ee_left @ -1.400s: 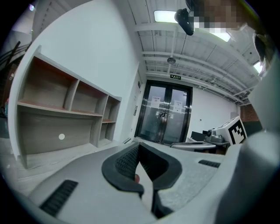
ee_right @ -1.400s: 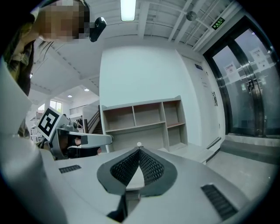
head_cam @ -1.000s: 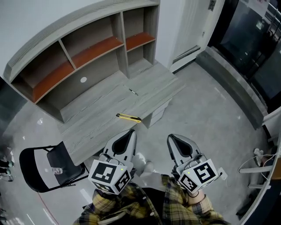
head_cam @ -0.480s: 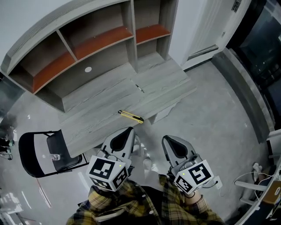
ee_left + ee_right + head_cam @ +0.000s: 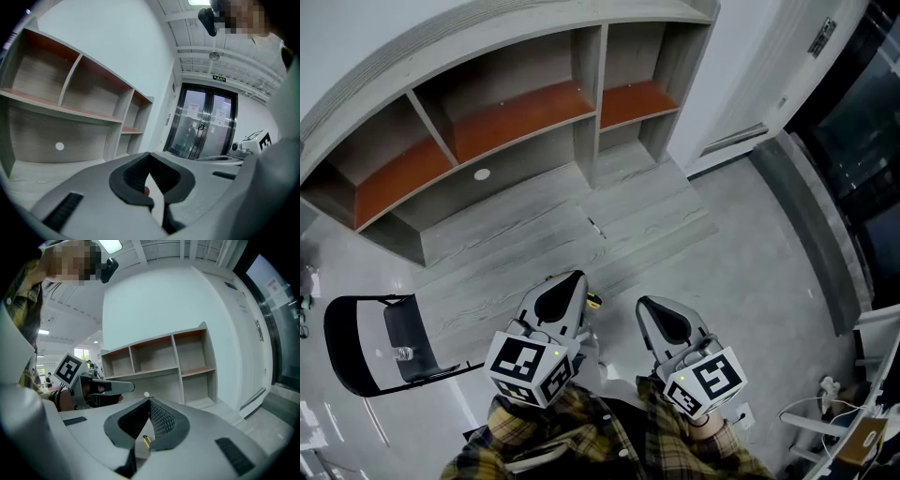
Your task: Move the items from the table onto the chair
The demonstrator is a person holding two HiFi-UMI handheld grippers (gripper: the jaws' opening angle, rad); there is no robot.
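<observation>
Item 1: left gripper (image 5: 577, 279), hand-held, raised over the near edge of the table. In its own view (image 5: 150, 157) the jaw tips meet, and nothing is gripped between them.

Item 2: right gripper (image 5: 643, 303), hand-held beside the first and over the floor just off the table's edge. Its tips are pressed together as well (image 5: 149, 401), and it carries nothing.

Item 3: yellow tool (image 5: 593, 301), lying on the table at its near edge. Only one end shows past the left gripper's tip. It also shows through the gap below the right gripper's closed tips (image 5: 146, 440), where it lies beyond them and ungripped.

Item 4: small dark object (image 5: 595, 228), slender, lying further back near the middle of the table.

Item 5: table (image 5: 516, 253), grey wood grain, with a curved shelf unit (image 5: 516, 103) on its rear; the shelf boards are orange-red.

Item 6: chair (image 5: 356, 342), black, standing on the floor at the table's left end. A small clear object (image 5: 403, 353) sits on its seat.

Item 7: plaid sleeves (image 5: 581, 436) behind both grippers.

Item 8: glass doors (image 5: 206, 122), across the room.
</observation>
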